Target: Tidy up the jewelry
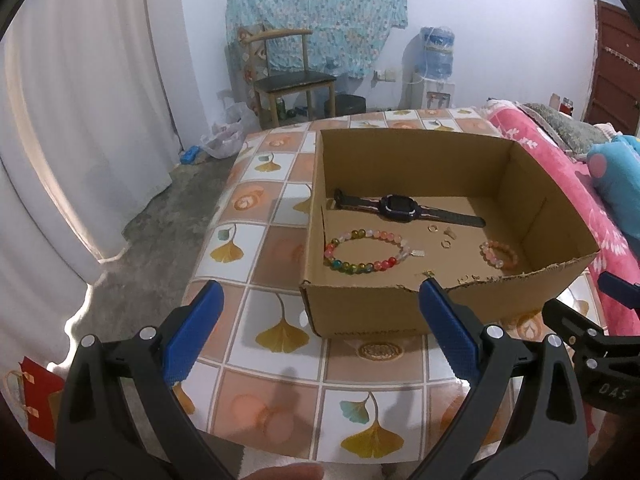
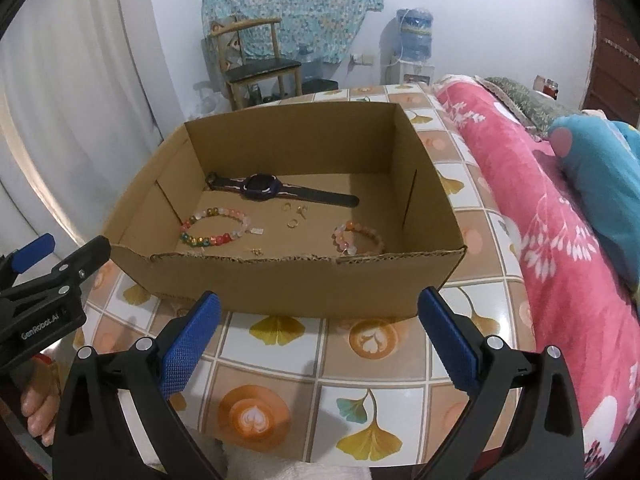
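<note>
We have the bench [image 2: 280, 364], with its tiled ginkgo-and-coffee cloth, running alongside a bed [image 2: 560, 240] under a pink flowered blanket. On the bench stands an open cardboard box [image 2: 280, 284], its near rim torn ragged, and all the jewelry we can see lies on its floor. Both claws hover over the bench short of that rim: the left claw [image 1: 320, 332] has its blue pads spread wide with nothing between them, and the right claw [image 2: 320, 336] is likewise wide apart and empty. Inside the box, a dark watch [image 2: 260, 188] lies stretched flat toward the back. In front of it on the left sits a large bracelet [image 2: 216, 228] of mixed coloured beads with a small pale tag [image 2: 257, 231] beside it. A smaller pink bracelet [image 2: 352, 236] rests toward the right. Between the two bracelets are scattered a few tiny gold rings [image 2: 293, 223] and an earring-like piece, and another small gold bit lies just behind the torn rim. We judge the gathering done, since nothing is left loose on the bench. If sorting is wanted, that remains: the pieces lie loose, without dividers, and the small gold ones would be the hardest to pinch.
</note>
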Available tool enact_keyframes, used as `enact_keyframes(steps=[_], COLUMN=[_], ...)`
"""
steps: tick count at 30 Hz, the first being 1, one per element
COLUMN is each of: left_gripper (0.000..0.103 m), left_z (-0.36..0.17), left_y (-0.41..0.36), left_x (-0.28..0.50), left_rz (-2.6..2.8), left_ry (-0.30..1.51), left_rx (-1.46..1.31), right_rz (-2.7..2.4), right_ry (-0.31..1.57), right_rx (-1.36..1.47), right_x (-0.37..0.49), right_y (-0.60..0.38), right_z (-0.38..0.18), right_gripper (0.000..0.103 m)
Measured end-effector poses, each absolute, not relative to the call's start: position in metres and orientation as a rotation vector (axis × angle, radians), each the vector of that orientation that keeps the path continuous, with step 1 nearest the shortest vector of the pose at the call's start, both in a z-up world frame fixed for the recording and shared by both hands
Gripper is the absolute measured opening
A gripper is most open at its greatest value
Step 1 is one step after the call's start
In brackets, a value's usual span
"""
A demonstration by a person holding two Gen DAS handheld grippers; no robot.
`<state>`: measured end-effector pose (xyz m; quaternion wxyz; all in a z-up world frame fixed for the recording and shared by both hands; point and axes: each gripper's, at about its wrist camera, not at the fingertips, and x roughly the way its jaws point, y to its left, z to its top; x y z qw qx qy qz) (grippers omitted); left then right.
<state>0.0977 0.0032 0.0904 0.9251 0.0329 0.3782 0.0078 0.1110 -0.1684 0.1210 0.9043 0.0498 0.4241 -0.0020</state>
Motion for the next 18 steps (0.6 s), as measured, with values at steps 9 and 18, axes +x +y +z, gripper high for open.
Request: enact_keyframes(steps=[9,18], left_gripper=[0.095,0.095], left_z=[0.0842,0.0826], left_y=[0.0011,0.0034], left_x=[0.098,0.0999], left_rz=[-0.005,-0.006], left_ry=[0.808,0.824], left_rx=[0.049,0.031], right_rz=[-0.009,-0.015], right_ry=[0.885,0.882], right_rx=[0.103,0.087], right_x=[0.1118,0.1115], right_y=[-0.1685,-0.1712], right_z=[0.1201,0.1199], right_gripper=[0.096,0.096])
